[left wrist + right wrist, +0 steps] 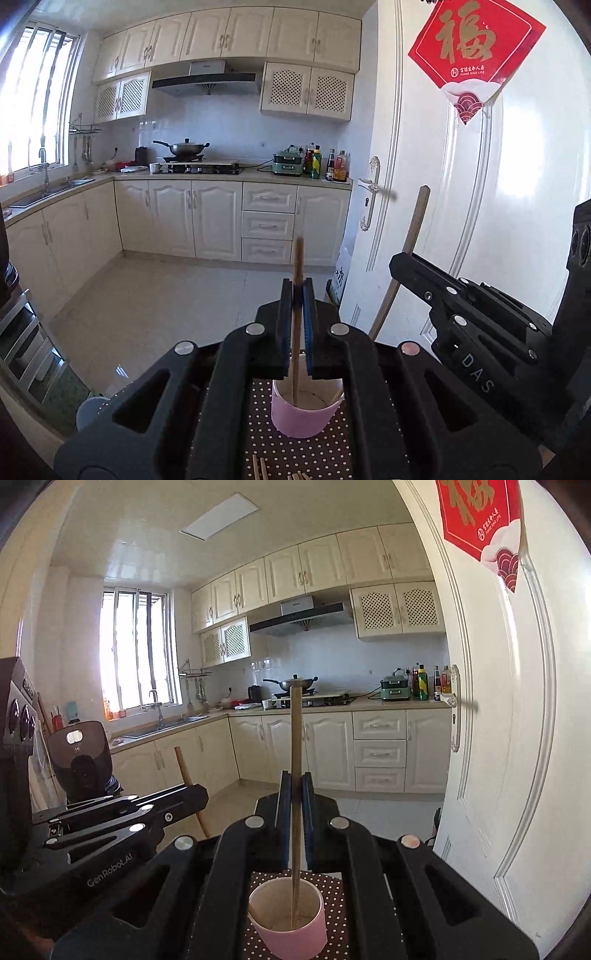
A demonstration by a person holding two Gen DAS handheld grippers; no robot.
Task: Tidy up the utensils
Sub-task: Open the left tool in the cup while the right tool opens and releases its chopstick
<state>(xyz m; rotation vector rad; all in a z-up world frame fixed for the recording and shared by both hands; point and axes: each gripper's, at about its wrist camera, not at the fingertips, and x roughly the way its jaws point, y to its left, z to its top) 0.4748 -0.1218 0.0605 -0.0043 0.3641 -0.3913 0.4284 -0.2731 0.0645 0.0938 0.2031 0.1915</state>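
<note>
A pink cup (304, 410) stands on a brown dotted mat (266, 435); it also shows in the right wrist view (291, 923). My left gripper (296, 295) is shut on a wooden chopstick (297, 266) whose lower end is inside the cup. My right gripper (295, 786) is shut on another chopstick (295, 738) that also stands in the cup. Each gripper shows in the other's view, the right one (461, 306) and the left one (122, 812), both close above the cup.
More chopsticks (258, 469) lie on the mat at the near edge. A white door (461, 184) with a red paper sign (476, 48) stands close on the right. Kitchen cabinets and a stove (199, 168) are far behind. A rack (22, 347) is at left.
</note>
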